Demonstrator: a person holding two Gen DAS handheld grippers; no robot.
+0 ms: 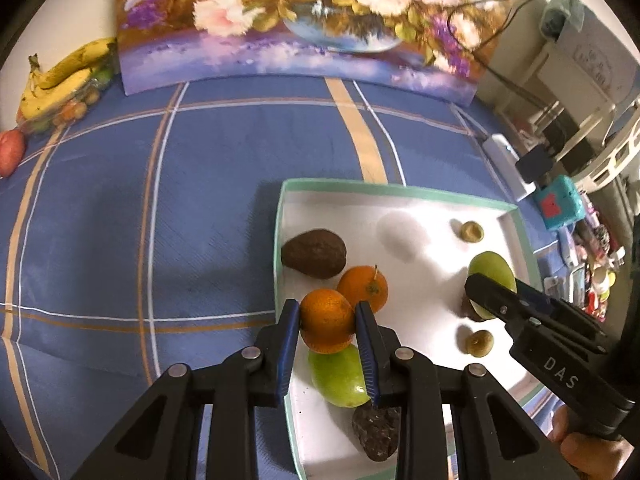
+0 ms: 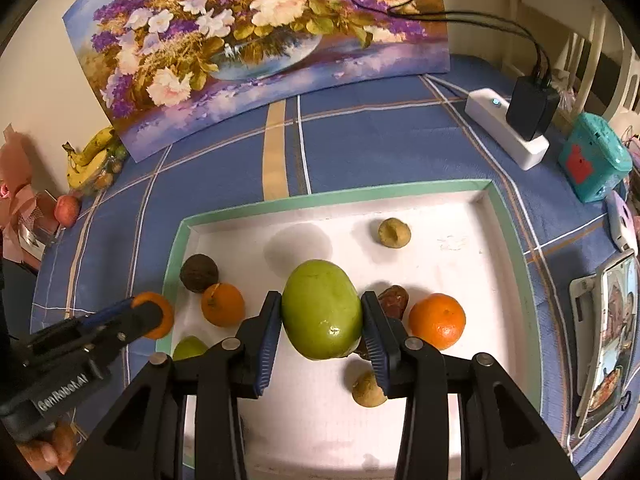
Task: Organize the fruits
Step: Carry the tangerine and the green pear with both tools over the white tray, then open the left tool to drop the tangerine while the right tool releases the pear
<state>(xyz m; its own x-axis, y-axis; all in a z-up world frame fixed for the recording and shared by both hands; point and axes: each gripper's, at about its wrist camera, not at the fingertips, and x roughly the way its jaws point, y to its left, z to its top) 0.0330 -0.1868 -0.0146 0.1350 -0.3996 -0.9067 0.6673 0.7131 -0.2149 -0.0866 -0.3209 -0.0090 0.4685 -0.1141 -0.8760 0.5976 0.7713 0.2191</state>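
My left gripper (image 1: 326,312) is shut on an orange (image 1: 325,330), held over the left rim of a white tray with a green rim (image 1: 384,190). Under it lie a green mango (image 1: 340,376) and a dark date (image 1: 376,430). A brown avocado (image 1: 314,253) and a second orange (image 1: 363,288) rest in the tray. My right gripper (image 2: 321,300) is shut on a large green mango (image 2: 322,310) above the tray's middle (image 2: 320,200). Beside it sit another orange (image 2: 437,321), a date (image 2: 394,301) and two small brownish fruits (image 2: 394,232) (image 2: 369,390).
The tray lies on a blue checked cloth (image 1: 160,200). A flower painting (image 2: 256,40) leans at the back. Bananas (image 1: 64,76) and a red apple (image 1: 10,152) sit far left. A power strip (image 2: 504,132), teal box (image 2: 592,160) and phone (image 2: 608,340) line the right.
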